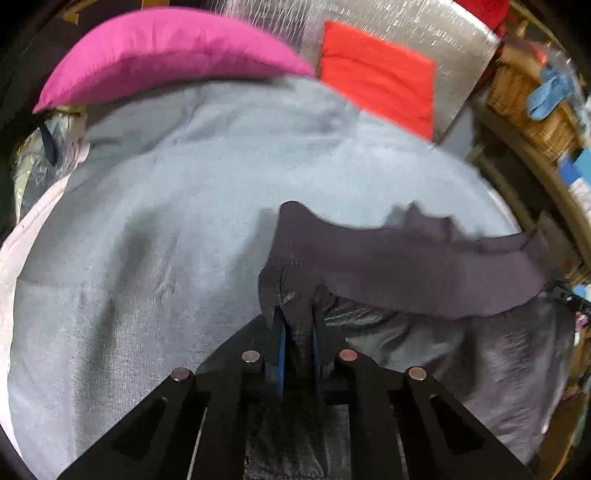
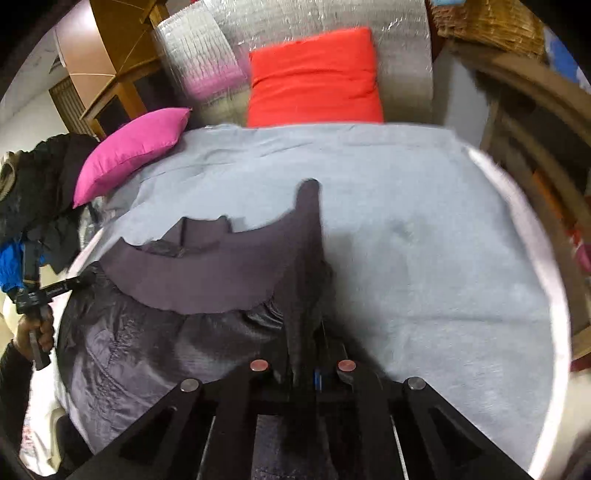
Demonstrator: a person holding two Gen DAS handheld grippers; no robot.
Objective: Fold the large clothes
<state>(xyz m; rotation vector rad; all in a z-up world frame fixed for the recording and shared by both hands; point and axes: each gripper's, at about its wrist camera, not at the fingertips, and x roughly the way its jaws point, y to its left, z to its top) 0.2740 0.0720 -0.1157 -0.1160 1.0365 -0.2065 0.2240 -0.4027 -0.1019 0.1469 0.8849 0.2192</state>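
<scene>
A large dark grey garment [image 1: 399, 258] with a shiny lining [image 1: 424, 343] hangs stretched between my two grippers above a light blue-grey sheet [image 1: 166, 221]. My left gripper [image 1: 297, 314] is shut on one end of the garment's ribbed band. My right gripper [image 2: 303, 332] is shut on the other end of the band [image 2: 207, 273]; the lining [image 2: 140, 339] sags to its left. The left gripper's handle and the hand on it [image 2: 35, 317] show at the left edge of the right wrist view.
A pink pillow [image 2: 129, 155] and a red pillow [image 2: 314, 77] lie at the far end of the bed, against a silver padded backing [image 2: 207, 48]. A dark clothes pile [image 2: 44, 184] lies left. Wooden shelves and a wicker basket [image 2: 487, 22] stand right.
</scene>
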